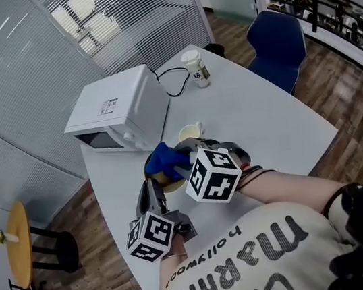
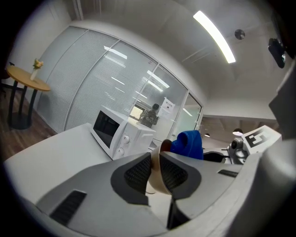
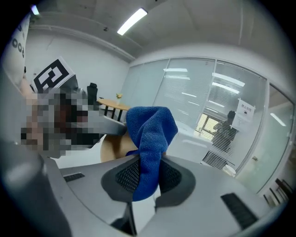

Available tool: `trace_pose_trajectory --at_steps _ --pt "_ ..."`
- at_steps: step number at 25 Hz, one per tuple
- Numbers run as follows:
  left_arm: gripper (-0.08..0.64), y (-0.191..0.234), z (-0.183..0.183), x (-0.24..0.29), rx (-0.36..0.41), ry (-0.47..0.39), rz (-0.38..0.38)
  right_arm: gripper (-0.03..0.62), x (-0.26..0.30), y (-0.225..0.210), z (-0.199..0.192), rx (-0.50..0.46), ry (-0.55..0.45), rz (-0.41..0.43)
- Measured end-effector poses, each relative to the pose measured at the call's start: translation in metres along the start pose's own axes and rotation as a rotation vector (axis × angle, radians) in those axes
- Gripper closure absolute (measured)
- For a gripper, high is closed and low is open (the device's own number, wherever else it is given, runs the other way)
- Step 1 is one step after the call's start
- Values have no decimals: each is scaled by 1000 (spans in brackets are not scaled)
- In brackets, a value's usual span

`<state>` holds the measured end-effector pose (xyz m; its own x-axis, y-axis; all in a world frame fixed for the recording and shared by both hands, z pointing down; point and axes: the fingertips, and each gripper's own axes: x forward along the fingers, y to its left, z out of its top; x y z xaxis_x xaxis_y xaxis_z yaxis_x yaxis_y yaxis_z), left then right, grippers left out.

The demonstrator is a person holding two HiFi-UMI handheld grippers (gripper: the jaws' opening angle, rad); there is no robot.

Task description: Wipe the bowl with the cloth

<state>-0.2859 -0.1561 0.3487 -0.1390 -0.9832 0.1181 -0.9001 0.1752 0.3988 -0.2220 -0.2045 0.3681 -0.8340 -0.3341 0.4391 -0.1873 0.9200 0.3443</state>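
Your left gripper point(image 2: 156, 159) pinches the bowl point(image 2: 156, 185) rim and your right gripper point(image 3: 149, 178) clamps the cloth point(image 3: 150, 134). You seem mid-wipe; next, press it inside.

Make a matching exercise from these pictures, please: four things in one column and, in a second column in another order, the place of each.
Things:
1. bowl
2. cloth
3. microwave
4. lidded cup

Places:
A. standing at the far end of the table
B. pinched between the jaws of the right gripper
C. rim clamped in the left gripper
D. at the table's left edge in the head view

Pairs: 1-C, 2-B, 3-D, 4-A
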Motion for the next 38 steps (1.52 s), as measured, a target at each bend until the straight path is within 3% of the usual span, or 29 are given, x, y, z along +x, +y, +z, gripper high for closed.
trace_pose_trajectory --at_steps 6,12,16,19,22,28,34,38 --pt "503 -4 -6 1 39 29 -28 529 -3 -14 4 61 -23 -25" --pt "505 1 -9 3 45 43 4 529 -7 -25 12 234 -79 9" --pt "523 4 -4 4 35 23 30 530 -20 -2 44 430 -206 185" --pt "523 -3 1 2 56 -3 30 530 -18 24 51 460 -200 292" --pt "523 -15 8 -1 119 -31 -1 530 -12 31 40 439 -135 283" --pt "523 -33 4 -1 271 4 -45 531 -11 13 38 465 -146 199" --pt "520 -40 4 -3 287 6 -55 531 -13 -9 22 620 -147 84" --pt "509 -43 9 -3 333 -27 -37 531 -14 -21 11 782 -175 63"
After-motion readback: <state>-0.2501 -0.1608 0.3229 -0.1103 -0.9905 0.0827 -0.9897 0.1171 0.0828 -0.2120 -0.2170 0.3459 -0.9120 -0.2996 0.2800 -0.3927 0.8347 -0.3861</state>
